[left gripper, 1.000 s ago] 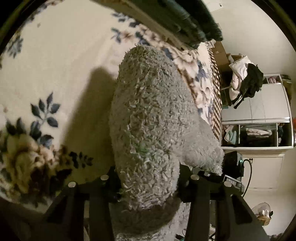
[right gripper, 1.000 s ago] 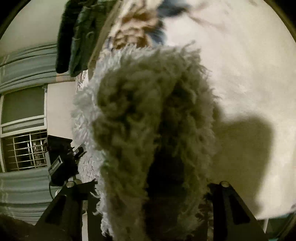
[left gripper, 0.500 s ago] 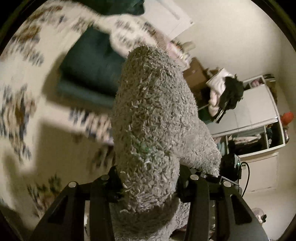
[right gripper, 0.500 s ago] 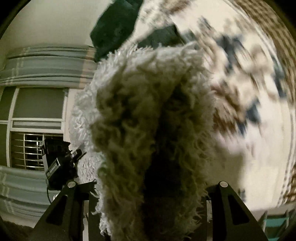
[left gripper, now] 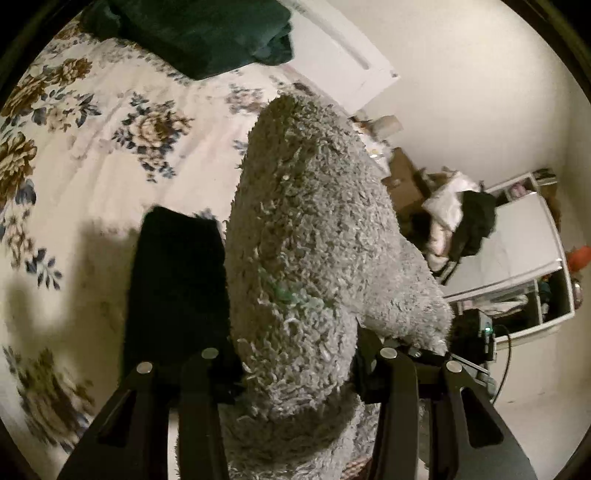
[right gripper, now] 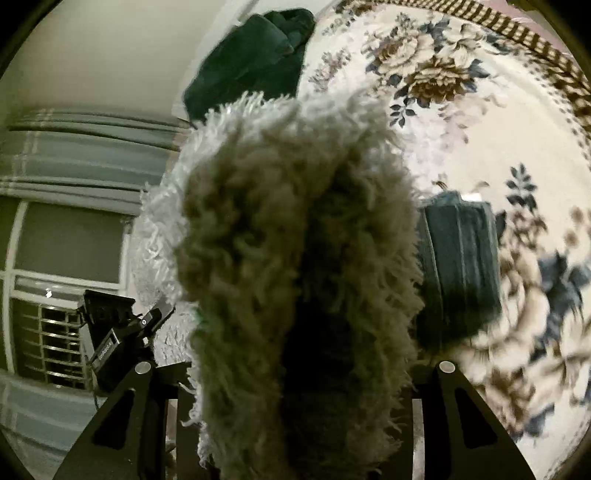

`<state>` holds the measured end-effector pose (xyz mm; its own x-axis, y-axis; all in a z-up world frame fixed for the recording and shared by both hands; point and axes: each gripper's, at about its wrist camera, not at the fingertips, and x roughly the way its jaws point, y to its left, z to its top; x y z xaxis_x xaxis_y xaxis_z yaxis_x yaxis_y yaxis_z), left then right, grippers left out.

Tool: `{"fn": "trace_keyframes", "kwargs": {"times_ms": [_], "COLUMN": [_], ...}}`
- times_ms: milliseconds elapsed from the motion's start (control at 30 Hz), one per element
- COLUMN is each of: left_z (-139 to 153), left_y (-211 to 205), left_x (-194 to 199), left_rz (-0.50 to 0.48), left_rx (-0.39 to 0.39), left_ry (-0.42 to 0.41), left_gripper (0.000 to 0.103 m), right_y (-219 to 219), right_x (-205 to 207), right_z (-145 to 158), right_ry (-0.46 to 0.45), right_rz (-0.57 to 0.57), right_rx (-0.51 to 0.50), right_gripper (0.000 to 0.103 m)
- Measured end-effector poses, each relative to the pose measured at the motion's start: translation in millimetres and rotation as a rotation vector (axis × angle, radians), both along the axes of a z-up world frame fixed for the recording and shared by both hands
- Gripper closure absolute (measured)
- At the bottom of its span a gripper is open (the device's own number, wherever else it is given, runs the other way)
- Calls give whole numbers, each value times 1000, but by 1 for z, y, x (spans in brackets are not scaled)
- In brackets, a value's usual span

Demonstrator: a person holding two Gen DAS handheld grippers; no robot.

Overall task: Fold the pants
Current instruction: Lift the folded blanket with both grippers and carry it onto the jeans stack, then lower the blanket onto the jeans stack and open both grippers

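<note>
The left gripper (left gripper: 295, 373) pinches a thick bunch of the fuzzy grey pants (left gripper: 314, 251), which rises toward 12 o'clock above the floral bedspread (left gripper: 92, 155). The right gripper (right gripper: 295, 373) clamps another fold of the same pants (right gripper: 295, 240). A folded dark garment (right gripper: 460, 266) lies at 3 o'clock there.

One fluffy grey pair of pants (left gripper: 317, 258) fills the middle of both views, bunched into a tall mound. Two grippers appear, the left gripper (left gripper: 295, 373) and the right gripper (right gripper: 295, 376), one per view, each clamped on that fleece. Two dark green folded garments lie on one floral bedspread (left gripper: 110, 147): a larger one (left gripper: 199, 33) at 12 o'clock in the left wrist view, and a smaller one (left gripper: 177, 280) at 9 o'clock beside the pants. One white wardrobe (left gripper: 517, 251) stands at 3 o'clock.
</note>
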<state>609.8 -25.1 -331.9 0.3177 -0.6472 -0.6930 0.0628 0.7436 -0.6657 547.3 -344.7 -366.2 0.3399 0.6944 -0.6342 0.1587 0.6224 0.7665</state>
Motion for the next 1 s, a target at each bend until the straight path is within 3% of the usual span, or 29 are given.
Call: {"fn": "trace_keyframes", "kwargs": {"times_ms": [133,233,300,333,500,567,667,767,867,1000], "left_z": [-44,-64,-67,-65,-49,-39,-19,3,22,54], "left_y": [11,16,18,18,15,12,-2,-15,-25,-37], "left_x": [30,36,32,29,16,9,-9,-32,-55,-92], "left_rz": [5,1,8,6,17,25,20,31,31,40], "left_rx": [49,104,123,138,280,362,517,617,657,682], "left_ry": [83,110,111,113,95,64,12,-52,-99,-168], "left_gripper": [60,56,52,50,27,20,18,18,18,18], "right_y": [15,14,7,3,-15,-13,1,22,42,57], "right_x": [52,66,64,63,57,52,36,15,-16,-63], "right_z": [-48,-68,-72,-72,-69,-59,-31,2,39,86], "right_ry": [70,125,151,151,162,156,117,54,-23,-84], "right_rz": [11,4,-3,-4,-30,-28,-32,-49,-84,-119], "right_rx": [-32,-79,-102,-117,-281,-374,-557,-747,-887,-961], "right_gripper": [57,43,18,12,6,4,4,3,0,0]}}
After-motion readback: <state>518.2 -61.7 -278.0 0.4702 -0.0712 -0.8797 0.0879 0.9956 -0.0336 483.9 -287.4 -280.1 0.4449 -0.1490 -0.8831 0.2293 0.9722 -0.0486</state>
